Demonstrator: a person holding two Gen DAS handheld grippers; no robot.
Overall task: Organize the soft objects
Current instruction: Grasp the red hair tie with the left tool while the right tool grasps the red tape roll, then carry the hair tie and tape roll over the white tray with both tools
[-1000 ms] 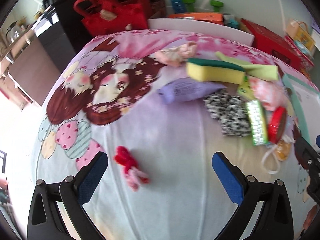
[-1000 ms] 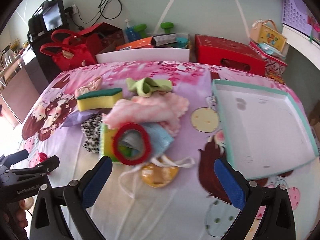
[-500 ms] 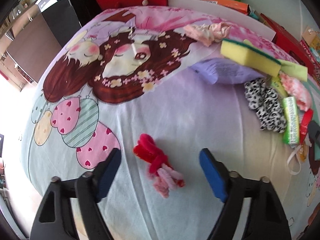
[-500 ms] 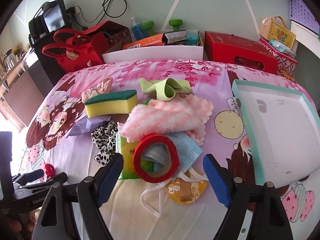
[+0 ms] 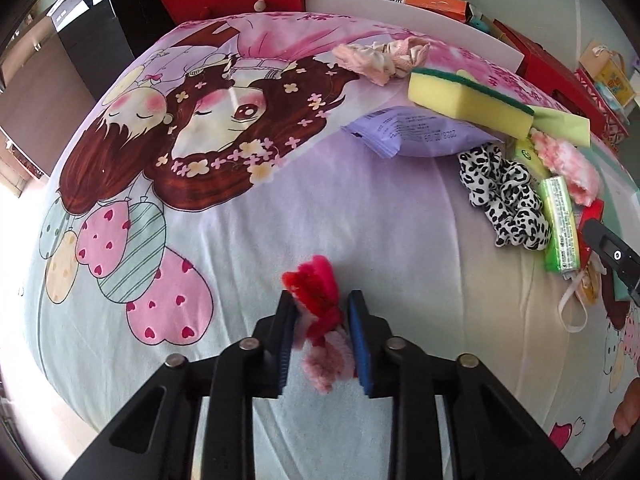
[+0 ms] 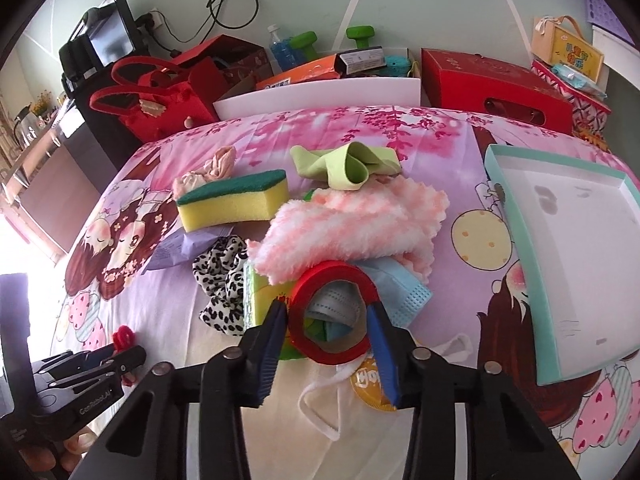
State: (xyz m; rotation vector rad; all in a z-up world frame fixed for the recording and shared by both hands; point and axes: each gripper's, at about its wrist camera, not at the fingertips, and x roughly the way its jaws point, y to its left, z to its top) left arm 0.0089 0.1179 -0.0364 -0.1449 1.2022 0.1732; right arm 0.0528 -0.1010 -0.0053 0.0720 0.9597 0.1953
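While both claws close, we take two pieces off the printed bedsheet point(image 5: 360, 220).

Left gripper point(image 5: 322, 316) is narrowing around the fuzzy red-and-pink twist point(image 5: 316, 292), pads at its knotted middle: light, limp, best pinched there. Right gripper point(image 6: 328, 320) is closing with the red ring point(image 6: 334, 312) between its pads: stiffer, we judge, and seated on a soft pile beside the teal tray point(image 6: 516, 208).
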